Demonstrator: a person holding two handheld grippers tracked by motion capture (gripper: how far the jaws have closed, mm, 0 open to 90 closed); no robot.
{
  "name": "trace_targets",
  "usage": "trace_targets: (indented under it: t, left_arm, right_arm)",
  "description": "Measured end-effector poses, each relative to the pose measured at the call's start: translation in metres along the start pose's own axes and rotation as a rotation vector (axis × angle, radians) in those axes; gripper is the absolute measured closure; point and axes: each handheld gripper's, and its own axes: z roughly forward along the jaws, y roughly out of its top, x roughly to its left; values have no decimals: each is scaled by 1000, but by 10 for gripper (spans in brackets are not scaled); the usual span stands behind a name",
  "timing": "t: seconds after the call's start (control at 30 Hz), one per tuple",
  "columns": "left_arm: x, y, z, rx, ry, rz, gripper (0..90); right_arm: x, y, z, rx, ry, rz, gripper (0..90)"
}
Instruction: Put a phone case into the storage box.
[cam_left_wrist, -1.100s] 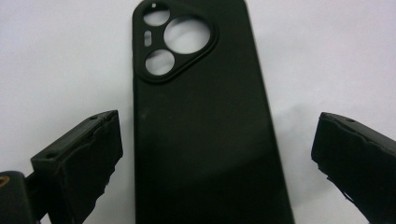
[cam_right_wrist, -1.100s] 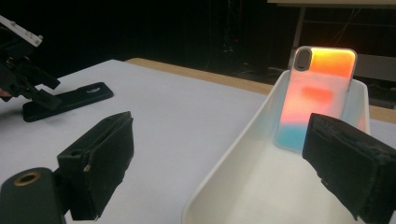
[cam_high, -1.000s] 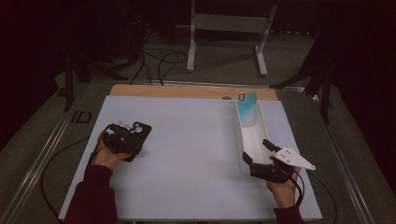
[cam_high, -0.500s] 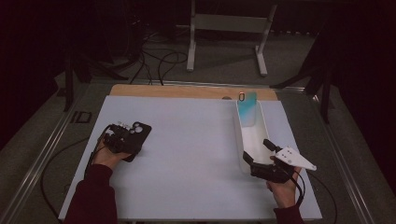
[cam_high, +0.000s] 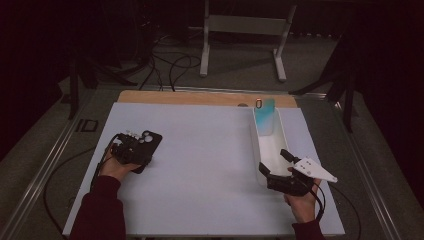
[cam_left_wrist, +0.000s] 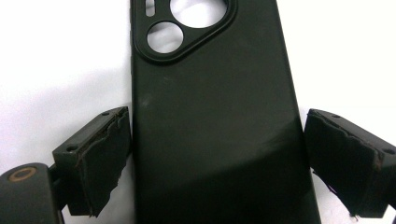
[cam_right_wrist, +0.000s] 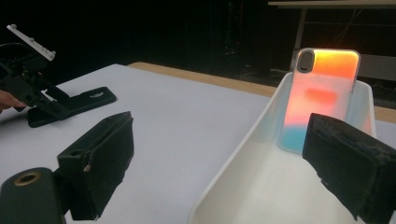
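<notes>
The left gripper (cam_left_wrist: 215, 163), jaws wide astride the black phone case (cam_left_wrist: 215, 116) lying flat near the table's (cam_high: 200, 150) left edge, seems about to grasp it, so next the jaws must close on its sides.

- White table (cam_high: 200, 165) with a wooden strip along its far edge.
- Black phone case (cam_left_wrist: 215, 121) lying flat at its left.
- Long white tray (cam_high: 256, 150) at its right.

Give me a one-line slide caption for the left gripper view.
Left gripper open astride a black phone case lying flat on the white table, pads not yet gripping.
</notes>
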Motion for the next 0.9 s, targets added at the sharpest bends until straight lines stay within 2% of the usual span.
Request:
trace_targets:
  t: [0.33, 0.53, 0.9]
  left_arm:
    - [-3, -1, -2, -10, 14, 5, 133]
    - [-8, -1, -4, -23, 18, 37, 151]
    - [-17, 2, -19, -104, 28, 52, 160]
  right_arm:
    - [1, 1, 0, -3, 0, -2, 86]
    - [1, 1, 0, -4, 2, -3, 86]
    - [1, 2, 1, 1, 3, 1, 87]
